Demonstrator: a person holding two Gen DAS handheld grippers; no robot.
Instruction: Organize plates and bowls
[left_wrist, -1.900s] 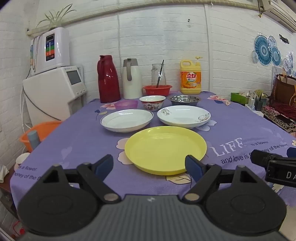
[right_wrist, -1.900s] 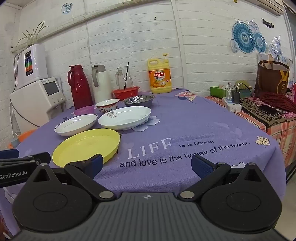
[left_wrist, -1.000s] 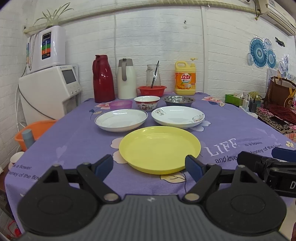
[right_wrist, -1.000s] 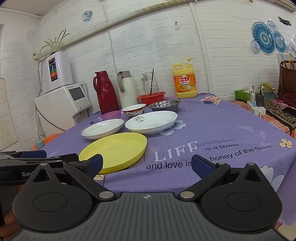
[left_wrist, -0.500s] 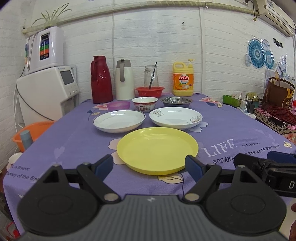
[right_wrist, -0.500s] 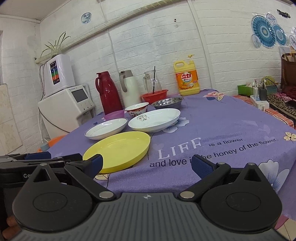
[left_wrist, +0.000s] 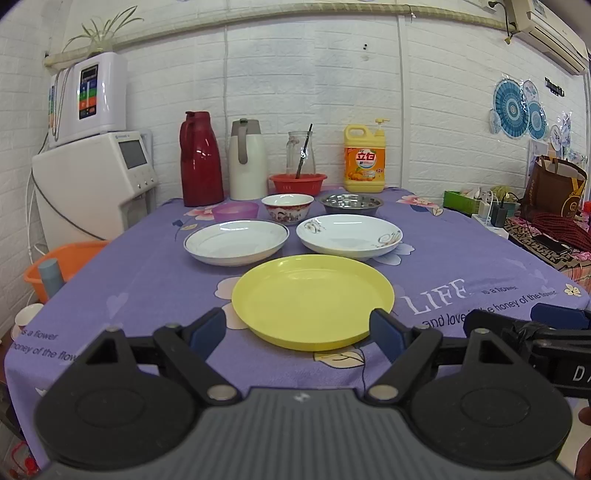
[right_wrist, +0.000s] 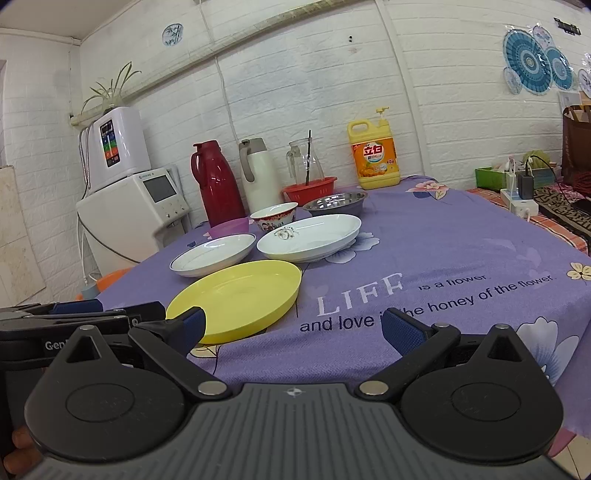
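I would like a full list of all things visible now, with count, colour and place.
yellow plate: 1, yellow, nearest table edge
white plates: 2, white, side by side behind the yellow plate
patterned bowl: 1, white and red, behind the white plates
steel bowl: 1, silver, right of the patterned bowl
purple bowl: 1, purple, left of the patterned bowl
red basket: 1, red, at the back
glass jug: 1, clear, behind the red basket
flasks: 2, red and white, back left
detergent bottle: 1, yellow, back right
tablecloth: 1, purple
left gripper: 1, black, jaws open
right gripper: 1, black, jaws open
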